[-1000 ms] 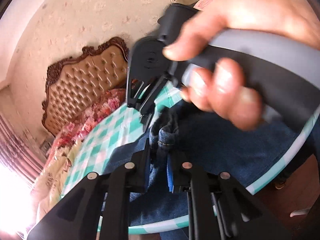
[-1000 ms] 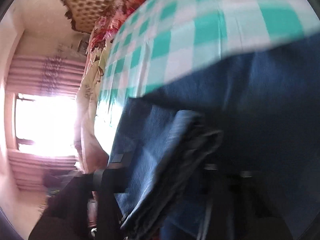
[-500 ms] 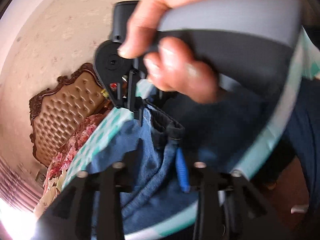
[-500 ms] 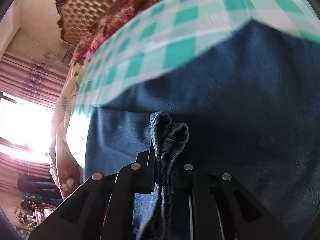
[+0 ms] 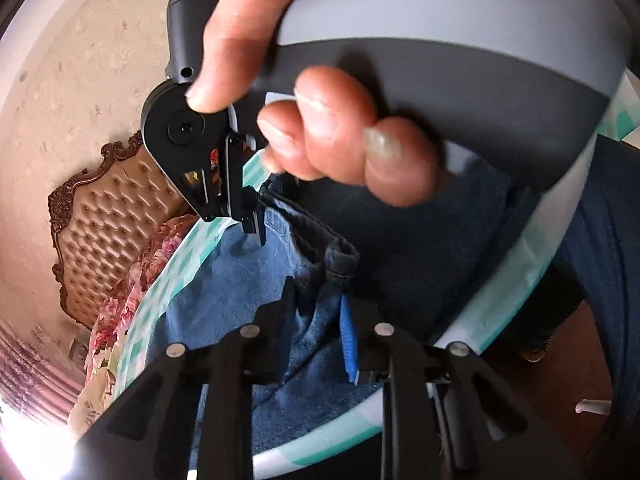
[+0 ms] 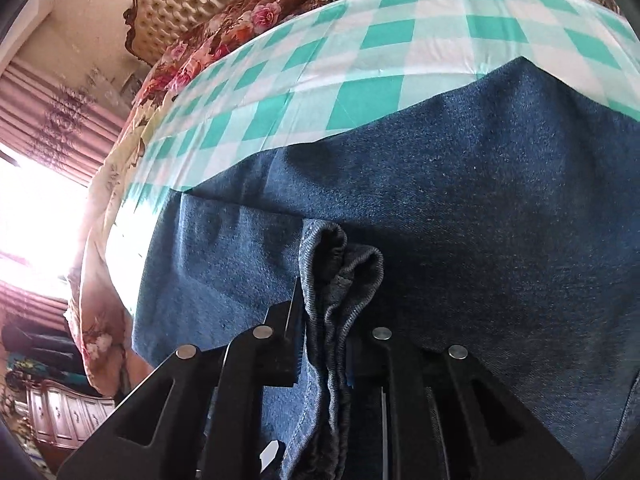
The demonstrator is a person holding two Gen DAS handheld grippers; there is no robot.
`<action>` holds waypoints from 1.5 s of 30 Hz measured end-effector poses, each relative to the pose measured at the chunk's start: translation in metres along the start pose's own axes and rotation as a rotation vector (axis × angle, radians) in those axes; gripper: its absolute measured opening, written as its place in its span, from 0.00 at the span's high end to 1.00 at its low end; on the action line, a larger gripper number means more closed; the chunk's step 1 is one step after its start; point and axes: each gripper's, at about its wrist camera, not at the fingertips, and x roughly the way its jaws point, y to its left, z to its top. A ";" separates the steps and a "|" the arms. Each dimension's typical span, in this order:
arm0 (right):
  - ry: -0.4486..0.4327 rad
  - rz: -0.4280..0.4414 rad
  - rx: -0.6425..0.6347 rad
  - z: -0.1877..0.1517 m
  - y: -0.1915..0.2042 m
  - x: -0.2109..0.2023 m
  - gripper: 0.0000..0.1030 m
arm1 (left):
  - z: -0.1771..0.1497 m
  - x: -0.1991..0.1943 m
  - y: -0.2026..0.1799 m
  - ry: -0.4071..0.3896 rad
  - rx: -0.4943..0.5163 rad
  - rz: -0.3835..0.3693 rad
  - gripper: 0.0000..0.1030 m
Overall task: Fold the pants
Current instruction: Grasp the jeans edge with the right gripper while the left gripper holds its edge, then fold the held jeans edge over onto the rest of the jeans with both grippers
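The blue denim pants (image 6: 480,208) lie on a green and white checked tablecloth (image 6: 360,52). My right gripper (image 6: 324,332) is shut on a bunched hem of the pants (image 6: 340,264), held low over the spread denim. My left gripper (image 5: 316,312) is shut on a fold of the pants (image 5: 320,276) near the table's front edge. In the left wrist view the right gripper (image 5: 252,224) and the hand holding it (image 5: 320,120) are just ahead, its tips pinching the denim edge.
A tufted tan headboard (image 5: 112,216) and a floral bedspread (image 6: 224,36) lie beyond the table. A bright window with pink curtains (image 6: 36,208) is to the left. The brown floor (image 5: 560,364) shows past the table's edge (image 5: 520,292).
Both grippers have kept their hold on the denim and carried it across the table. The right-hand gripper has come closer to the left camera, and the denim now lies flatter beneath.
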 end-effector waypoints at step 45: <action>-0.073 0.030 0.016 -0.012 -0.049 -0.035 0.84 | 0.025 0.021 0.039 -0.037 -0.063 -0.120 0.89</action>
